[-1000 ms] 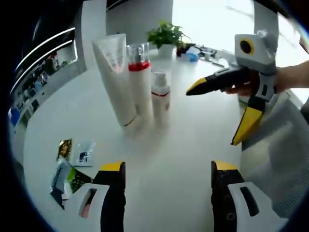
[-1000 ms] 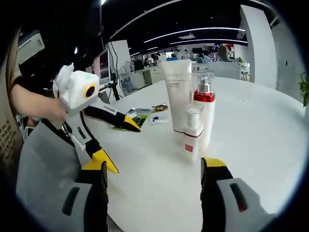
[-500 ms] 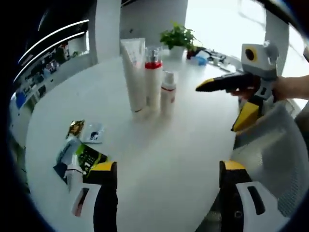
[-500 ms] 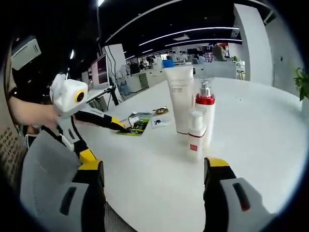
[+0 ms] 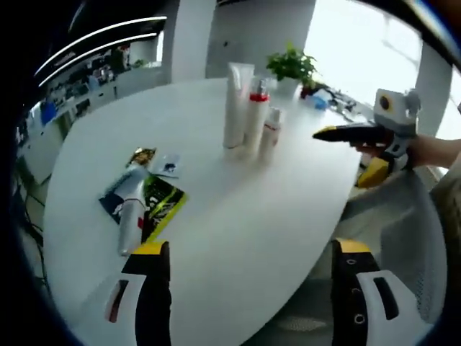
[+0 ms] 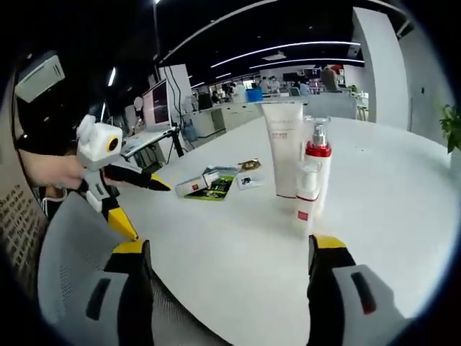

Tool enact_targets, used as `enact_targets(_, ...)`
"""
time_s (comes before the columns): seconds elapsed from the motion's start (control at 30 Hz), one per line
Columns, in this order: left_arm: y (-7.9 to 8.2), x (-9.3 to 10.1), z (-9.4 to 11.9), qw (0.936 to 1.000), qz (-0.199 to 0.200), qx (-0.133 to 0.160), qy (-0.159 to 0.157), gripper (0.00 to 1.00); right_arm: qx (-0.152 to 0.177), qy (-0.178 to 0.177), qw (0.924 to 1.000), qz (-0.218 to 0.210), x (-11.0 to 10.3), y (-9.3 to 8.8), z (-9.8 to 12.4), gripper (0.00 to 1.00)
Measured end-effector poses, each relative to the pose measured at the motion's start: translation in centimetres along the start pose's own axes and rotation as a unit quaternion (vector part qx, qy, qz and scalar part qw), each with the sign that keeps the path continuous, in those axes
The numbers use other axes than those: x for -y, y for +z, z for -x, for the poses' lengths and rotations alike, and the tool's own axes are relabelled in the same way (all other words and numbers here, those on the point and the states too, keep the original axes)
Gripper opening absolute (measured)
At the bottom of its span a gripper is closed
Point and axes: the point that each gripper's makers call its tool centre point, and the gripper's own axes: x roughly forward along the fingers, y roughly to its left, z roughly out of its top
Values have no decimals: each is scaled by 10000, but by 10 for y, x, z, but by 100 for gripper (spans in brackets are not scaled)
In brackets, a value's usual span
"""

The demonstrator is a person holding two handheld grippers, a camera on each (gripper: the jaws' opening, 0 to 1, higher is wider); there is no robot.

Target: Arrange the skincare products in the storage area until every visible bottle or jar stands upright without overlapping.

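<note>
Three skincare products stand upright in a tight row on the white table [image 5: 238, 209]: a tall white tube [image 5: 236, 104] [image 6: 284, 148], a red-collared pump bottle [image 5: 256, 112] [image 6: 318, 166], and a small white bottle [image 5: 270, 130] [image 6: 305, 193]. A white tube [image 5: 130, 216] lies flat on sachets [image 5: 155, 202] near the left edge; a small box [image 6: 193, 186] lies by them. My left gripper [image 5: 248, 263] is open over the near table edge. Also open is my right gripper [image 6: 230, 256], seen from the left gripper view [image 5: 346, 148] held by a hand, away from the bottles.
A potted plant [image 5: 292, 65] and small clutter sit at the far side of the table. A grey mesh chair [image 5: 389, 216] [image 6: 79, 252] stands by the near edge. Office desks and monitors [image 6: 162, 104] fill the background.
Both grippers have pulled back from the bottles, which look smaller now. The lying tube and sachets have come fully into the left gripper view. The bottles themselves stay put.
</note>
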Motion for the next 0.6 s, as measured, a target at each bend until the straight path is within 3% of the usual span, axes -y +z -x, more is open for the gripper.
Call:
enact_targets(0.3, -15, -3, 20, 9997, 130, 23, 196, 91, -42, 21, 9999, 121, -9, 1, 7, 93)
enact_targets(0.6, -24, -2, 30, 9994, 165, -48, 285, 90, -66, -131, 9997, 169, -5, -2, 10, 91)
